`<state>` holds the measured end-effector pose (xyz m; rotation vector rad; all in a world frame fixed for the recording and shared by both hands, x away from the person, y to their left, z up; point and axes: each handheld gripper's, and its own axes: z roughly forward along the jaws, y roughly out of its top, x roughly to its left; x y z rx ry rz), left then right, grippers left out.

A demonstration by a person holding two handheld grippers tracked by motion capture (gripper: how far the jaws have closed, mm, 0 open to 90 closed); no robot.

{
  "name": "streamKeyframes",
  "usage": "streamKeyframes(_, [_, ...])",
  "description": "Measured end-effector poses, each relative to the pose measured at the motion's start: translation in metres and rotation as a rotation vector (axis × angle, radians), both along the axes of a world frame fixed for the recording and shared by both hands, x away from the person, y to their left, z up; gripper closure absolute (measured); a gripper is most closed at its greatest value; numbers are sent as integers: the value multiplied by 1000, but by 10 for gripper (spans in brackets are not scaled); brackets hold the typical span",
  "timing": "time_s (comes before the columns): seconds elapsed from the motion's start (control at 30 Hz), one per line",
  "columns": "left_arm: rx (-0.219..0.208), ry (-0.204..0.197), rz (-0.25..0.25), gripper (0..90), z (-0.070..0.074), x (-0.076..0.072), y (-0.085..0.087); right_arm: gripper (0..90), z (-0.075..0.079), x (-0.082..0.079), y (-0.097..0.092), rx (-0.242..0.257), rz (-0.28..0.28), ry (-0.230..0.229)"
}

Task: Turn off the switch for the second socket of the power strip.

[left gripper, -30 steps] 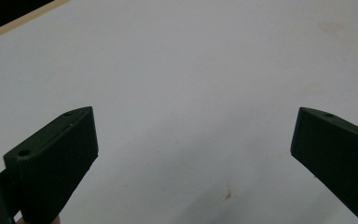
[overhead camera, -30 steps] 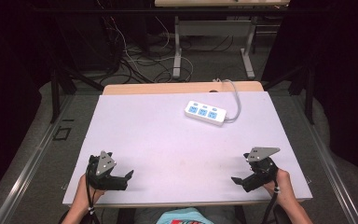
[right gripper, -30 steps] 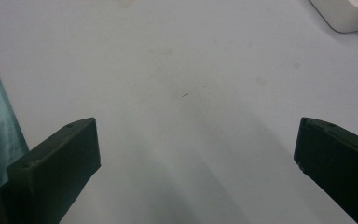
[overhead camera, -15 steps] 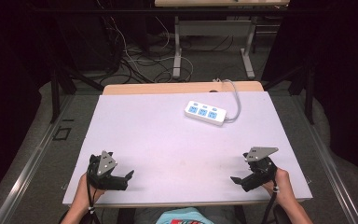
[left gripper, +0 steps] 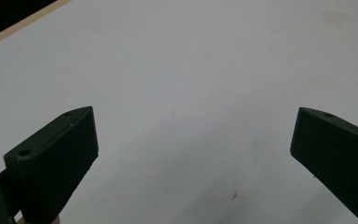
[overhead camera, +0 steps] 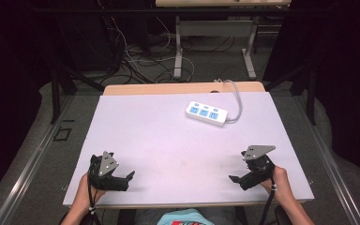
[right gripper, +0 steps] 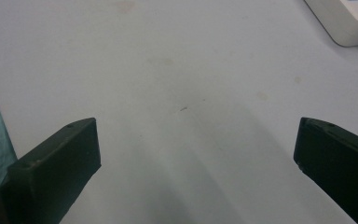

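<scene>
1. The left claw is sitting at the near left corner of the table, its jaws spread wide with nothing between them; in the left gripper view only bare white table top is lying between the two black jaws.
2. The person's left hand is gripping it from the near edge, and a grey three-cornered plate is riding on top of it.
3. The right claw is sitting at the near right corner, its jaws also standing wide apart and holding nothing; the right gripper view is showing faintly stained white surface between them.
4. The person's right hand is holding it, with a cable trailing down toward the near edge.
5. The two claws are pointing inward toward each other, well apart.
6. A white power strip with three blue sockets is lying on the far right part of the table, well apart from both claws; its corner is peeking into the right gripper view.
7. Its white cord is looping off the far edge.
8. Beyond the table, tangled cables are lying on the floor.
</scene>
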<state>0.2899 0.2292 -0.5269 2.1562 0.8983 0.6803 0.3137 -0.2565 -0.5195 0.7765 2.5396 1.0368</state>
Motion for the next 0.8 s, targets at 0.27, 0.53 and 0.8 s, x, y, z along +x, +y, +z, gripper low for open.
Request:
streamKeyframes(0.27, [6, -6, 0, 4, 0, 1, 0, 0, 1, 11, 9, -19, 7, -10])
streamKeyframes(0.53, [12, -5, -3, 4, -1, 3, 0, 0, 5, 23, 12, -22, -6, -28])
streamKeyframes(0.8, [10, 1, -3, 4, -1, 3, 1, 0, 6, 41, 13, -34, -20, -35])
